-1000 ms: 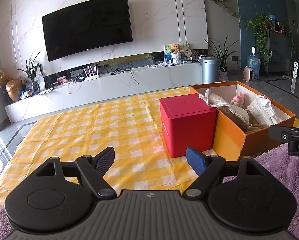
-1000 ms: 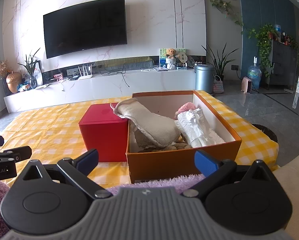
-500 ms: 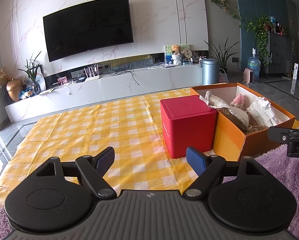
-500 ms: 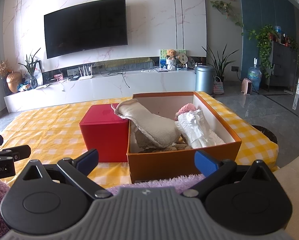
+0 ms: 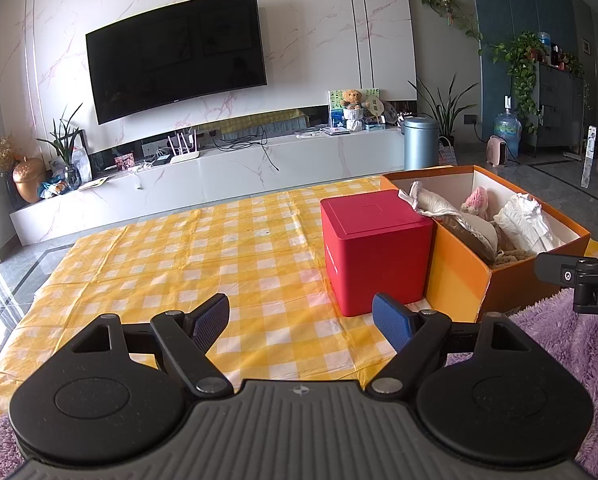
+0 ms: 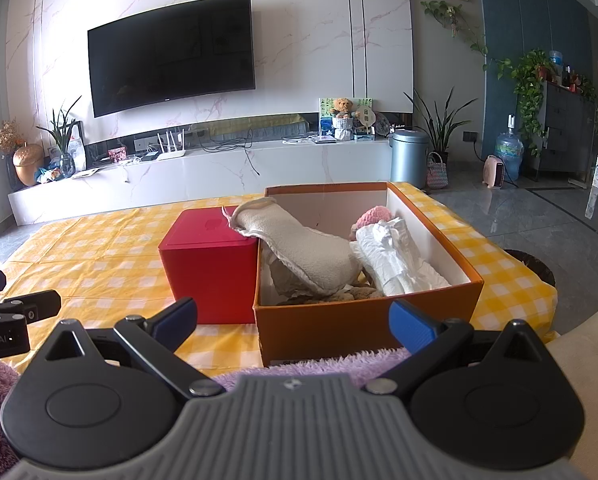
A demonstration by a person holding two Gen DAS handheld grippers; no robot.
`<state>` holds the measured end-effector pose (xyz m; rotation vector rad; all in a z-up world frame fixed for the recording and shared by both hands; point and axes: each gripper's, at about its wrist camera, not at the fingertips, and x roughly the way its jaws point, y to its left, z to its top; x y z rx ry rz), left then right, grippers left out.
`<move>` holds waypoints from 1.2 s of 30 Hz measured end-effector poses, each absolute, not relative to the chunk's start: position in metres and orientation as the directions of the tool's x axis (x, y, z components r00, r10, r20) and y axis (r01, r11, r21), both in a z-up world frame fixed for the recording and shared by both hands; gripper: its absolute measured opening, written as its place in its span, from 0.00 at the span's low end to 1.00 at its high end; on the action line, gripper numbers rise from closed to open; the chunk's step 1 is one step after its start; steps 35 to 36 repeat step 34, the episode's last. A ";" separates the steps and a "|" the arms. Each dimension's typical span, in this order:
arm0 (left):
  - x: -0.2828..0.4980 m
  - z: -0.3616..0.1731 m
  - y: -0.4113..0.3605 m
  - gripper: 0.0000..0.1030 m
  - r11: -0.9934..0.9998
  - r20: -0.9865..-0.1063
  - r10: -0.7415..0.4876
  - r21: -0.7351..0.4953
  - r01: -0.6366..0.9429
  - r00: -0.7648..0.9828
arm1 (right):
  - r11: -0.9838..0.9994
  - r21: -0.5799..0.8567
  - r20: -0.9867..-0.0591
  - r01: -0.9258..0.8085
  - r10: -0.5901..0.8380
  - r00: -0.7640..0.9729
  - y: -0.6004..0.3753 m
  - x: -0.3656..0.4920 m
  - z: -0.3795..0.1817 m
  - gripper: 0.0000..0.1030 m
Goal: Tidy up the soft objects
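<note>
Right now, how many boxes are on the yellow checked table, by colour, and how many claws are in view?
Red box: 1
Orange box: 1
Claws, both open and empty, left claw and right claw: 2
Total: 4

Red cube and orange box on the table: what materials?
Red cube: looks like matte plastic or coated board, with smooth faces and a seam around the lid.
Orange box: likely cardboard, with thin walls, a white inside and a creased corner. Neither is certain.
</note>
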<state>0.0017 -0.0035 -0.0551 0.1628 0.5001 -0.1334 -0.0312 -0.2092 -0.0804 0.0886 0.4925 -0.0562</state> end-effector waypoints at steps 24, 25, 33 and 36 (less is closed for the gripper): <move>-0.003 -0.054 -0.004 0.93 0.979 -0.480 -0.083 0.126 0.162 0.874 | 0.995 0.071 -0.475 0.076 -0.033 0.880 -0.209 -0.032 -0.081 0.97; -0.003 -0.054 -0.004 0.93 0.979 -0.480 -0.082 0.127 0.162 0.874 | 0.995 0.071 -0.474 0.076 -0.033 0.880 -0.209 -0.032 -0.081 0.97; -0.003 -0.054 -0.003 0.93 0.979 -0.482 -0.085 0.124 0.164 0.872 | 0.994 0.072 -0.474 0.076 -0.033 0.880 -0.209 -0.032 -0.081 0.97; -0.003 -0.054 -0.003 0.93 0.979 -0.482 -0.086 0.123 0.165 0.872 | 0.994 0.072 -0.474 0.076 -0.033 0.880 -0.209 -0.032 -0.081 0.97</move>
